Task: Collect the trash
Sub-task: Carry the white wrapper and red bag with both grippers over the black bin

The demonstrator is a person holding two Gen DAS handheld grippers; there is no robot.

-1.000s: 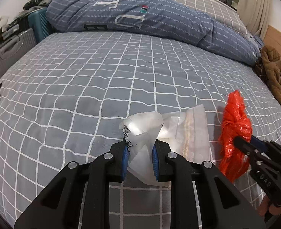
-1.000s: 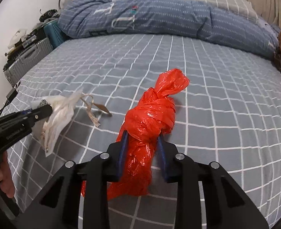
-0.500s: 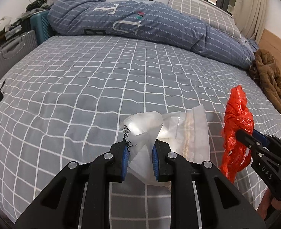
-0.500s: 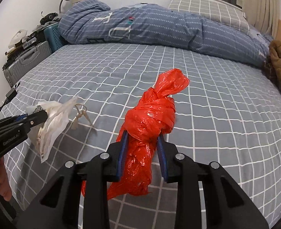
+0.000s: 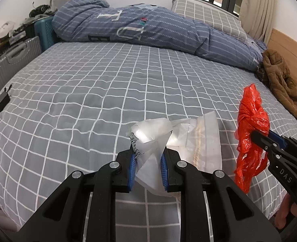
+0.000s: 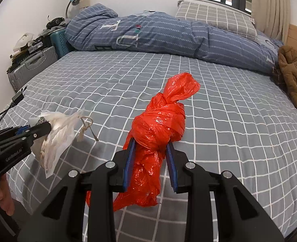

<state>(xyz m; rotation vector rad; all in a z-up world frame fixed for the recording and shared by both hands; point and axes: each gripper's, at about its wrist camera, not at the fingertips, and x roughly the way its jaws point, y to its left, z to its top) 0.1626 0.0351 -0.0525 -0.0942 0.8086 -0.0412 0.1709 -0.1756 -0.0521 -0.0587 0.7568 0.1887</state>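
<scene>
In the left wrist view, the left gripper [image 5: 147,162] is clamped on a clear plastic bag [image 5: 188,139], its blue pads pinching a folded corner so the bag fans out toward the far right, above the checked bed sheet [image 5: 88,100]; a pale cord shows inside it. At the right edge the right gripper [image 5: 258,138] reaches in from the near right, closed on a knotted red plastic bag [image 5: 251,125] that stands nearly upright, long axis vertical, twisted tip up. The two pieces of trash hang side by side, near each other but apart, the red one to the right. In the right wrist view, the red bag [image 6: 160,125] runs straight out from the jaws, long axis along the fingers, its tip pointing toward the far folded duvet [image 6: 158,36] and its loose tail drooping toward the near edge. The clear bag [image 6: 57,133] hangs at the left from the other gripper [image 6: 45,128], dangling down and toward the near left. Since each hand already carries its piece and no bin shows in either view, where they go next cannot be told.
</scene>
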